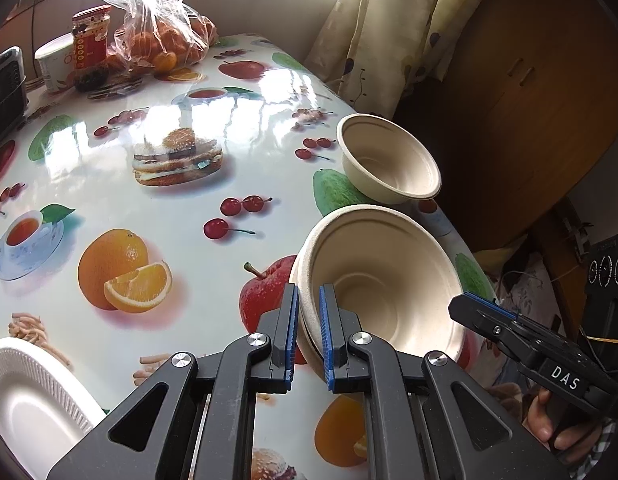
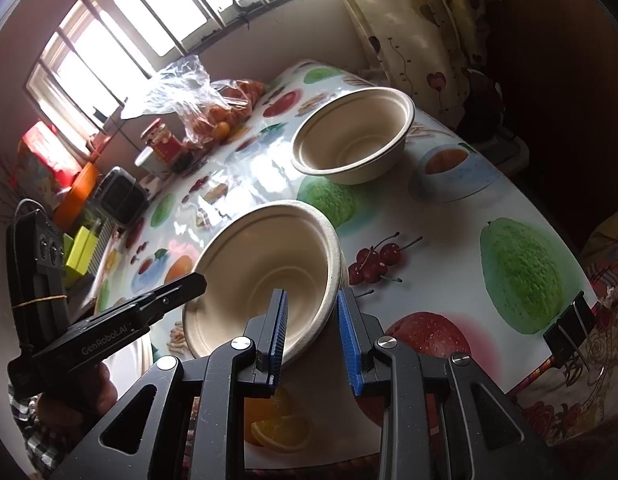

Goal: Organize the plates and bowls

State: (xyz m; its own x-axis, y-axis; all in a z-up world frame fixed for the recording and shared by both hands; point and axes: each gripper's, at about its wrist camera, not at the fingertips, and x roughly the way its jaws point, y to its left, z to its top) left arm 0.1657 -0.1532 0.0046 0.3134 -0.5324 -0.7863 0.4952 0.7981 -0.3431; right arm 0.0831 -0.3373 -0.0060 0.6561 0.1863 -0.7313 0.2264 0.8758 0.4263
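Note:
A beige paper bowl [image 1: 385, 284] is tilted above the fruit-print table [image 1: 149, 168]; it looks like a nested stack of two. My left gripper [image 1: 308, 332] is shut on its left rim. My right gripper [image 2: 312, 332] straddles the opposite rim [image 2: 329, 280] of the same bowl [image 2: 265, 268], with its jaws apart and a gap showing by the right pad. A second beige bowl [image 1: 389, 160] stands on the table just beyond; it also shows in the right wrist view [image 2: 353, 136]. A white ribbed plate [image 1: 29, 396] lies at the near left.
A bag of oranges [image 1: 161, 40], a red-lidded jar [image 1: 91, 36] and a white tub [image 1: 53, 60] stand at the far end. A black appliance [image 2: 121, 196] sits at the far left. Curtains [image 1: 389, 32] hang past the right edge. A binder clip [image 2: 569, 324] grips the tablecloth edge.

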